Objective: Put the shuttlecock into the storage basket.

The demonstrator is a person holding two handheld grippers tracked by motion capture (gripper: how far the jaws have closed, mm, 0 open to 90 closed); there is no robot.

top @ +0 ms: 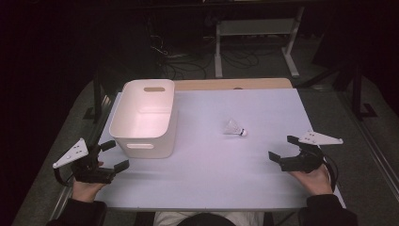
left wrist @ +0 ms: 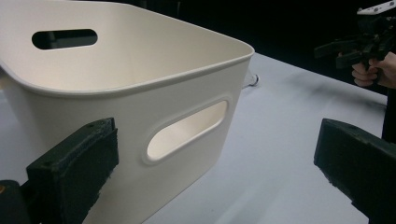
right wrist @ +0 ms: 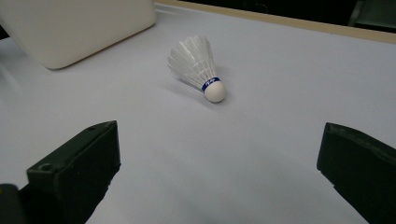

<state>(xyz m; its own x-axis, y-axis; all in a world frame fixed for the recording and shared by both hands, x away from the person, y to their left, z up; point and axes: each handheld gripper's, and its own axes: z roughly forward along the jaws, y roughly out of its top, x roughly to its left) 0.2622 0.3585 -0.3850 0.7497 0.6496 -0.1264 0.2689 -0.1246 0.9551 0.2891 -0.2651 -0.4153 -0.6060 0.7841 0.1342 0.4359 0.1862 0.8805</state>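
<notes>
White feathers and a cork nose: the shuttlecock (right wrist: 198,67) lies on its side ahead of the right gripper (top: 288,149), well apart from it, jaws spread wide and empty. The left gripper (top: 114,155), also released, waits just beside the bin (top: 143,120). My guess is nothing has started; next comes reaching forward and pinching the shuttlecock gently.

High view looks forward and down over the pale lavender-white table (top: 211,179) from the person's side. Left gripper view sits close to the white plastic handled bin (left wrist: 140,93), facing across the table. Right gripper view looks low toward the white feathered shuttlecock (right wrist: 198,70); both gripper views share bin & tabletop w/ high view.
</notes>
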